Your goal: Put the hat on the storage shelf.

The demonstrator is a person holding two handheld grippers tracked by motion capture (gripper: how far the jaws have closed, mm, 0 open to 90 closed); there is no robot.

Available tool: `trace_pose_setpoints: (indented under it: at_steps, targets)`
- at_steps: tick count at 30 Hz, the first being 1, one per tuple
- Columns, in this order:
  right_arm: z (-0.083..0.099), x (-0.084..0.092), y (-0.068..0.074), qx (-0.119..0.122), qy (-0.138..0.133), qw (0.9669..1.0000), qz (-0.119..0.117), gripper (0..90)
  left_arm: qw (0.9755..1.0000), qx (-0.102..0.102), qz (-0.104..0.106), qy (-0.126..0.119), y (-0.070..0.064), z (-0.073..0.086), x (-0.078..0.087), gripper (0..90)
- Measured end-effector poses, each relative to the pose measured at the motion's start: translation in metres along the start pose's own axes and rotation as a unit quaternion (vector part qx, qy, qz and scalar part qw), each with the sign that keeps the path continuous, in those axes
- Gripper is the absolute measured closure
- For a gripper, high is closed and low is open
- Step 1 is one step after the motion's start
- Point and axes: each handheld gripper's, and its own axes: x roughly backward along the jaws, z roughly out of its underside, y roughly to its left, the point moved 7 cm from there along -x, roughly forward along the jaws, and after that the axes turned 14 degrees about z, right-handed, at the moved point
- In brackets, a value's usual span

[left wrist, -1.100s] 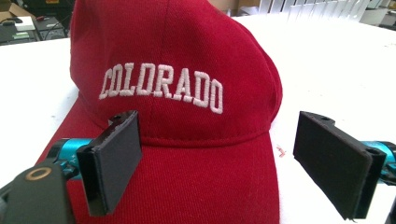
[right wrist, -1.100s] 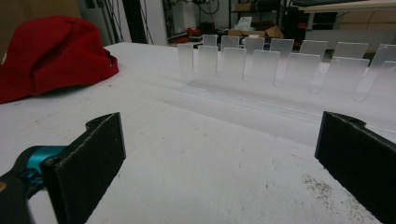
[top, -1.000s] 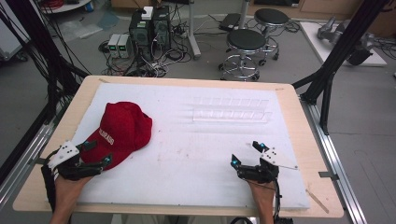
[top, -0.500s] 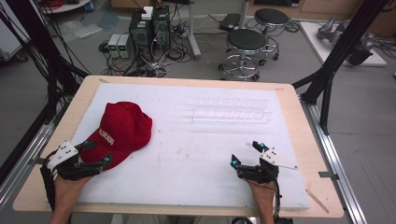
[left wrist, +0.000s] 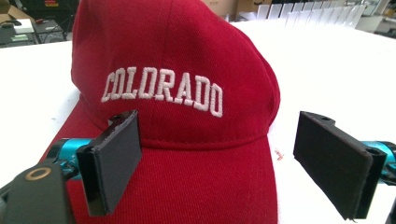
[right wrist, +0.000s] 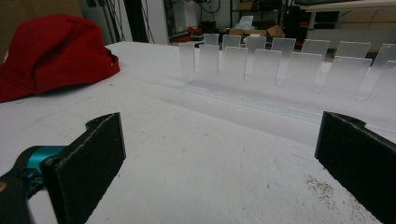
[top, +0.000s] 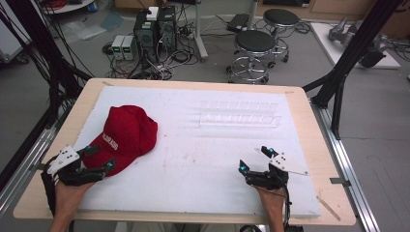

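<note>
High view first: a red baseball cap (top: 126,137) lies on the left part of the white foam mat (top: 203,159) that covers the wooden table (top: 309,125), brim pointing toward the person's near-left corner. The left gripper (top: 99,158) sits low at that corner, its jaws spread wide with one at each side of the brim's tip, not clamped on it. The person's left hand (top: 67,195) comes in from the bottom edge behind it.

Left gripper view puts the cap (left wrist: 177,93) right in front of the camera, with white stitched lettering (it reads COLORADO) across the crown. Both black pads stand well apart, the brim running down between them; whether either pad touches the fabric I cannot tell.

Over on the near-right side, the right gripper (top: 255,159) rests near the mat, jaws gaping and holding nothing, well apart from the cap. Right gripper view shows bare white mat between its pads, a clear acrylic rack (right wrist: 289,65) with a row of upright tabs ahead, and the cap (right wrist: 51,51) farther off to the left. The rack lies flat toward the mat's far-right area (top: 240,114).
</note>
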Motion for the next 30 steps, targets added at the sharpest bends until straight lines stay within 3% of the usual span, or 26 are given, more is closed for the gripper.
trace_pose_setpoints:
  at_steps: [8, 15, 23, 30]
  targets:
    - [0.000, 0.000, 0.000, -0.001, -0.001, 1.0000, 0.000, 0.6, 1.0000, 0.001, -0.005, -0.001, 0.006, -0.009, 0.014, 15.6]
    - [0.000, 0.000, 0.000, -0.001, -0.001, 1.0000, 0.000, 0.6, 1.0000, -0.004, 0.000, 0.004, 0.015, -0.038, 0.015, 15.3]
    - [0.000, 0.000, 0.000, 0.000, 0.000, 1.0000, 0.000, 0.6, 0.9988, -0.018, -0.002, 0.046, 0.026, -0.071, 0.003, 15.1]
    - [0.000, 0.000, 0.000, -0.001, -0.002, 1.0000, 0.000, 0.6, 0.9966, -0.020, 0.009, 0.079, 0.033, -0.084, -0.014, 15.1]
